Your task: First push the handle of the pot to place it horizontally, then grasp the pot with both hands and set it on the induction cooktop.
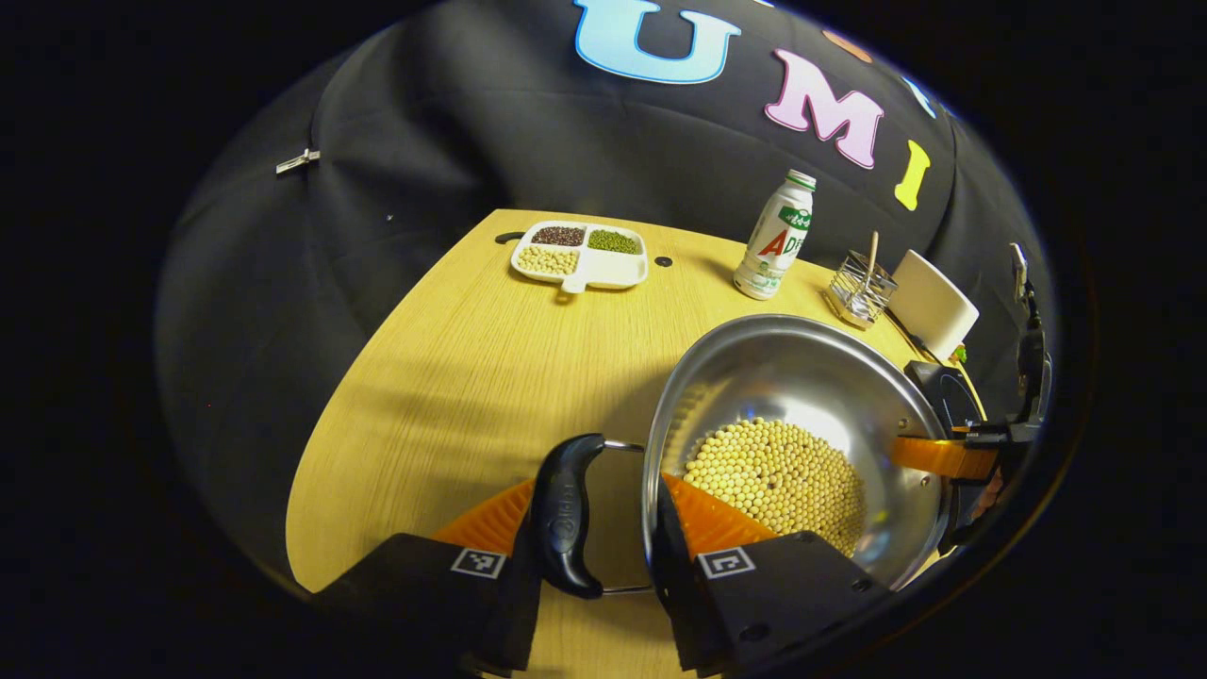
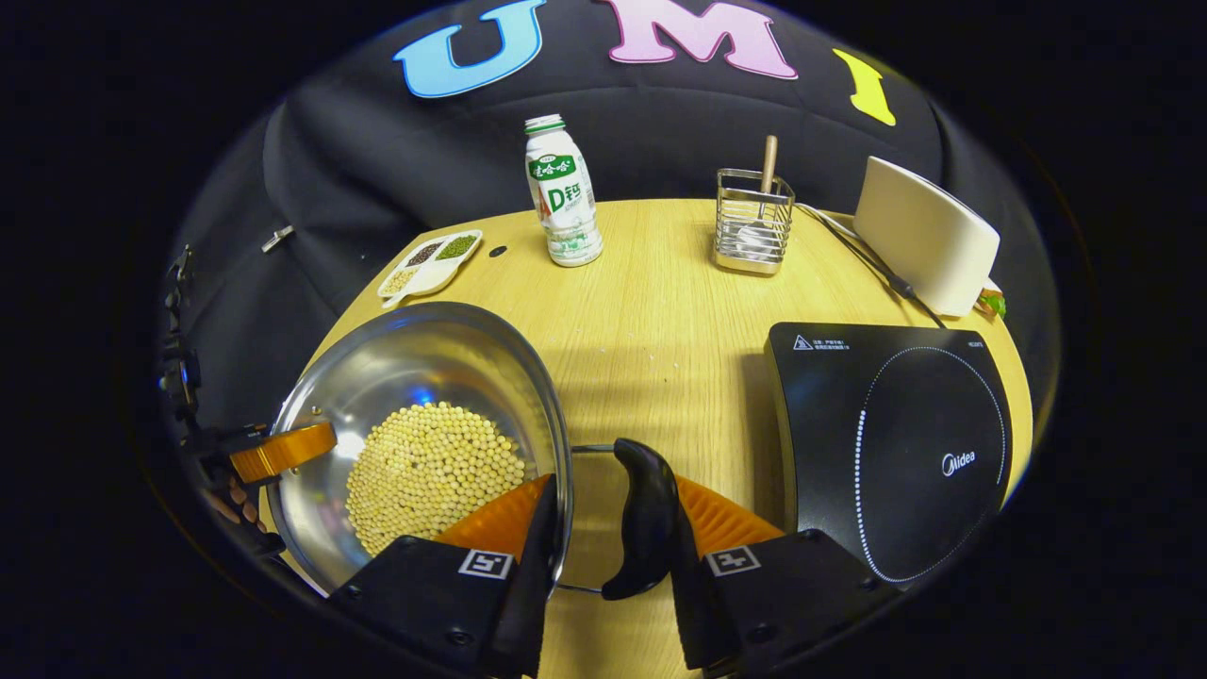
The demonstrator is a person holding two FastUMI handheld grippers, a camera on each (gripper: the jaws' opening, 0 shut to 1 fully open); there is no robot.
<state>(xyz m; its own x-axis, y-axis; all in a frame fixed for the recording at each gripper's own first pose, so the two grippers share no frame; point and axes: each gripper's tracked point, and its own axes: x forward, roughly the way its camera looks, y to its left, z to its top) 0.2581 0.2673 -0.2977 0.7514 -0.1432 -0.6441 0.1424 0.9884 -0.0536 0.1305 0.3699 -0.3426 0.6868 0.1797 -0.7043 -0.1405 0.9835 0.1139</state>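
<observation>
In the left gripper view, we have our left gripper (image 1: 603,556) with its fingers spread wide, one outside the black plastic loop handle (image 1: 564,514) and one inside the rim of the shiny steel pot of pale soybeans (image 1: 792,443); we cannot tell whether either finger presses.

In the right gripper view, our right gripper (image 2: 608,552) straddles the opposite handle (image 2: 646,519) likewise, beside the black glass induction cooktop (image 2: 896,453) on the wooden worktop (image 2: 660,311). Uneven lifting could tilt the pot and spill beans.

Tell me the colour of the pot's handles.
Black, on thin metal wire loops. The handle shows best in the right gripper view.
</observation>
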